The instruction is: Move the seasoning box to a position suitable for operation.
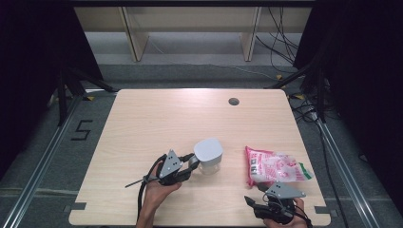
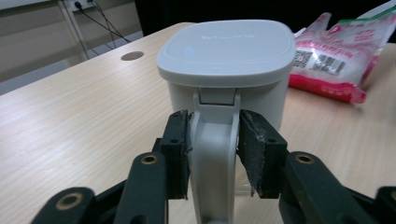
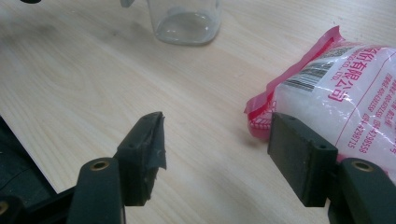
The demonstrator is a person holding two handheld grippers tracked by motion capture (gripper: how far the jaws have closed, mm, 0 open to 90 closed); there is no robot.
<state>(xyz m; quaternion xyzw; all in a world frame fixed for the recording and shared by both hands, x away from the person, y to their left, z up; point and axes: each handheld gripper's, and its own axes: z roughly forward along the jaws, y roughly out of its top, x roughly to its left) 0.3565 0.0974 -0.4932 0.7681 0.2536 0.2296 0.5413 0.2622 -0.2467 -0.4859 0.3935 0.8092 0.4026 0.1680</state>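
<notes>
We find the left gripper (image 2: 212, 149) with its jaws set on either side of the white handle (image 2: 214, 154) of a lidded jug (image 2: 229, 70); in the left gripper view the black pads (image 2: 177, 149) lie against the handle's two flanks, so the jaws are clamped on it. In the high view we see the left gripper (image 1: 190, 167) reaching in from the left at the jug (image 1: 208, 156), which stands upright on the table (image 1: 157, 118), somewhat nearer the near edge than the far one and about midway between the left and right edges. The jug's grey, rounded-square lid (image 2: 226, 46) sits closed on top, and its clear lower body (image 3: 187, 21) shows in the right gripper view, resting flat on the wood.

The right gripper (image 3: 217, 140) has its jaws wide apart with bare table between them. Its right-hand pad (image 3: 299, 154) stands just in front of the near end of a pink-and-white plastic packet (image 3: 345, 98); we cannot tell whether it touches. In the high view the right gripper (image 1: 259, 199) sits by the near edge toward the near right corner, and the packet (image 1: 273, 167) lies flat just beyond it, close to the right edge and well apart from the jug.

A small dark round hole (image 1: 233, 101) marks the table near its far edge, right of the middle.
</notes>
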